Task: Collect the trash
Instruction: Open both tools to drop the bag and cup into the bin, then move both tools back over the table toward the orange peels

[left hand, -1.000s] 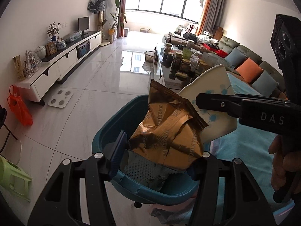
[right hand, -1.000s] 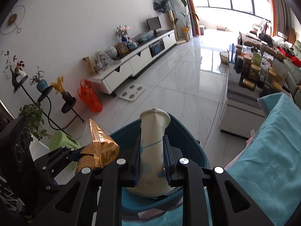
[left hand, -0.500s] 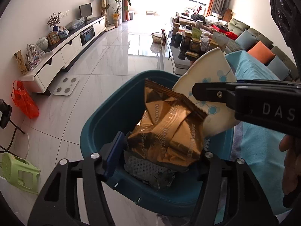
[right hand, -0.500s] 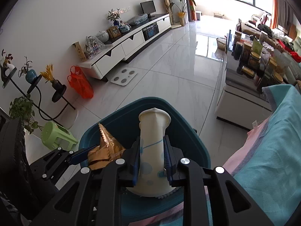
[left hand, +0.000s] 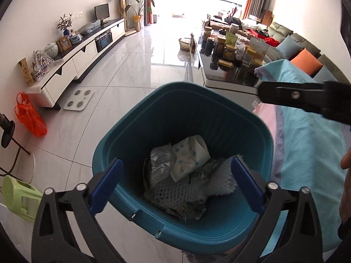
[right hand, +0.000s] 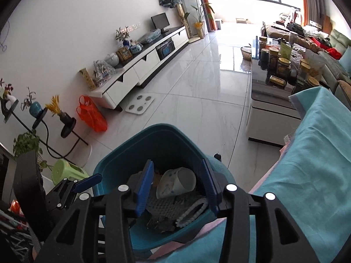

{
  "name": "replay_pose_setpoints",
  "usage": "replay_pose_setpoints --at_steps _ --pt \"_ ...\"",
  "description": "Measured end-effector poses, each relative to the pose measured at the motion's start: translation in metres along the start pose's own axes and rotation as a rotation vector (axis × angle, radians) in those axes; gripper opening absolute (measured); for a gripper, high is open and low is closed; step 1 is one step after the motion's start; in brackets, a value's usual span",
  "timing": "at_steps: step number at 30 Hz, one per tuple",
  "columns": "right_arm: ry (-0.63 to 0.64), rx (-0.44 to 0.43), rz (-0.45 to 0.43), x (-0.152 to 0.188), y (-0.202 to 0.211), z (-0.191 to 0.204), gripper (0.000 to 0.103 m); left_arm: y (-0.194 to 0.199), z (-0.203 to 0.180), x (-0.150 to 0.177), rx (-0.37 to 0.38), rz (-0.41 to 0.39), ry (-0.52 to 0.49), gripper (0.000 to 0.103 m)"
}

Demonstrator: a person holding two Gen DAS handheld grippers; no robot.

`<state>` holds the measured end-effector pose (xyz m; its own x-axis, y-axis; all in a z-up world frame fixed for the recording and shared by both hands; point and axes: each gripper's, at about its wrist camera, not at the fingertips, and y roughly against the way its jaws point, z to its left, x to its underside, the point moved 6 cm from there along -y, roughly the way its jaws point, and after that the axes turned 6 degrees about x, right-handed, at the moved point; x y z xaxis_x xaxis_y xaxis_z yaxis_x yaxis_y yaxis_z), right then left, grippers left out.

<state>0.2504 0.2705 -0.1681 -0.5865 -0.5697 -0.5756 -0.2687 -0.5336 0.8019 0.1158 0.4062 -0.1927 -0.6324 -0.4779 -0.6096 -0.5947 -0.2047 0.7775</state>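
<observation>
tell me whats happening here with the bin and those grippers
A person is collecting trash with a handheld gripper in each hand, both poised over a teal bin. The left gripper and right gripper are opening with nothing between their pads. A crumpled paper cup lies in the bin on top of white foam netting and other wrappers. The bin stands on the tiled floor beside a surface draped in teal cloth.

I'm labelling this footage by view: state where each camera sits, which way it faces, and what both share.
Left wrist: on the left gripper, angled down into the teal bin; its blue pads stand wide and opening, empty; the right gripper's finger crosses at right.
Right wrist: on the right gripper, facing down over the same bin; jaws opening, empty; the left gripper is at lower left.
Shared: bin, paper cup, foam net.
</observation>
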Motion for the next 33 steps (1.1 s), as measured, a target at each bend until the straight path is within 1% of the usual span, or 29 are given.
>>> replay_pose_setpoints --at_steps 4,8,10,12,14,15,18,19,22,24,28,33 --pt "-0.028 -0.006 -0.052 -0.001 0.023 -0.014 0.045 0.013 -0.002 -0.006 0.014 -0.03 0.008 0.097" --pt "-0.049 -0.005 -0.119 0.001 0.052 -0.029 0.051 0.036 -0.004 -0.009 0.033 -0.081 0.02 0.097" --pt "-0.05 0.003 -0.157 0.003 0.068 -0.035 0.061 0.053 -0.009 -0.013 0.054 -0.128 0.032 0.097" --pt "-0.059 0.011 -0.203 0.008 0.088 -0.041 0.064 0.072 -0.019 -0.017 0.079 -0.177 0.035 0.097" --pt "-0.072 0.005 -0.24 0.011 0.108 -0.05 0.071 0.091 -0.03 -0.022 0.096 -0.227 0.028 0.097" --pt "-0.08 0.015 -0.262 0.014 0.118 -0.054 0.077 0.099 -0.036 -0.024 0.108 -0.245 0.022 0.097" --pt "-0.097 0.042 -0.319 0.021 0.145 -0.068 0.083 0.122 -0.057 -0.031 0.138 -0.299 0.01 0.097" --pt "-0.101 0.054 -0.333 0.024 0.152 -0.071 0.087 0.128 -0.064 -0.033 0.15 -0.311 0.006 0.097" --pt "-0.123 0.081 -0.377 0.034 0.178 -0.083 0.093 0.145 -0.084 -0.036 0.182 -0.342 -0.005 0.097" --pt "-0.134 0.102 -0.409 0.04 0.193 -0.092 0.096 0.156 -0.101 -0.036 0.199 -0.366 -0.022 0.097" --pt "-0.152 0.153 -0.46 0.057 0.221 -0.108 0.096 0.172 -0.139 -0.035 0.241 -0.393 -0.075 0.097" --pt "-0.177 0.232 -0.506 0.079 0.249 -0.131 0.096 0.186 -0.19 -0.025 0.297 -0.418 -0.143 0.097"
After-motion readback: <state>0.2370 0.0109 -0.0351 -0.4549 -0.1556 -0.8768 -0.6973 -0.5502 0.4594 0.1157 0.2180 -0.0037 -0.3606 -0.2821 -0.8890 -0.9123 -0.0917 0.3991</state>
